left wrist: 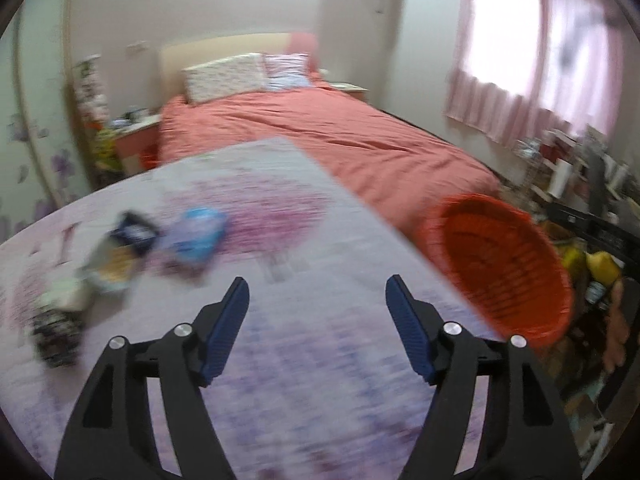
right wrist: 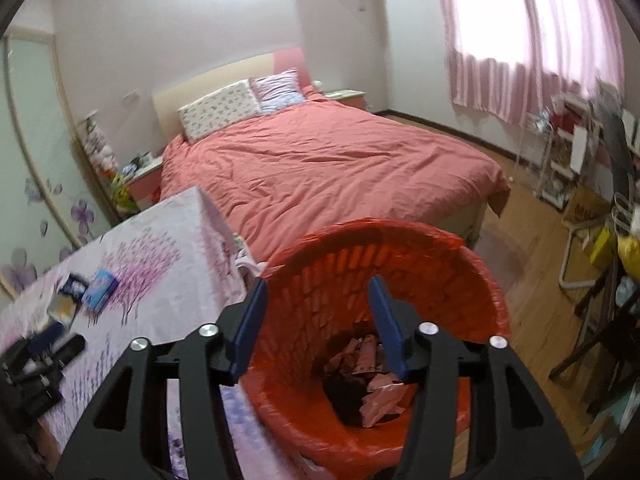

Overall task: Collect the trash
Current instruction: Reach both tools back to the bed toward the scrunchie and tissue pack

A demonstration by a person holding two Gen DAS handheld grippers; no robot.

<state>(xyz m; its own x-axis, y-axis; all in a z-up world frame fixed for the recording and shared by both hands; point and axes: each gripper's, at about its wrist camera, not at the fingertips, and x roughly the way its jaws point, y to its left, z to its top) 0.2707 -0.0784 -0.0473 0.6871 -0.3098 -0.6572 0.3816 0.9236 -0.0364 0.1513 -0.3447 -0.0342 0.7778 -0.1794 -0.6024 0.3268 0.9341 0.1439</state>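
Observation:
My left gripper [left wrist: 317, 280] is open and empty above a table [left wrist: 304, 380] covered in a lilac floral cloth. To its left, blurred, lie a blue packet [left wrist: 198, 234], a dark blue box [left wrist: 134, 232], a pale wrapper [left wrist: 110, 268] and a dark patterned item [left wrist: 56, 332]. A red mesh basket [left wrist: 500, 264] stands off the table's right edge. My right gripper [right wrist: 318, 280] hangs open over that basket [right wrist: 400, 256], nothing between its fingers. Crumpled pink paper [right wrist: 380, 396] lies at the bottom. The blue packet [right wrist: 100, 290] and black items [right wrist: 36, 372] rest on the table [right wrist: 160, 240] to the left.
A bed with a coral cover [right wrist: 320, 168] fills the room behind the table and basket. A nightstand [right wrist: 146, 178] stands at its left. Cluttered shelves [right wrist: 568, 152], a folding frame [right wrist: 580, 264] and yellow bags crowd the right side under a pink curtain [right wrist: 520, 40].

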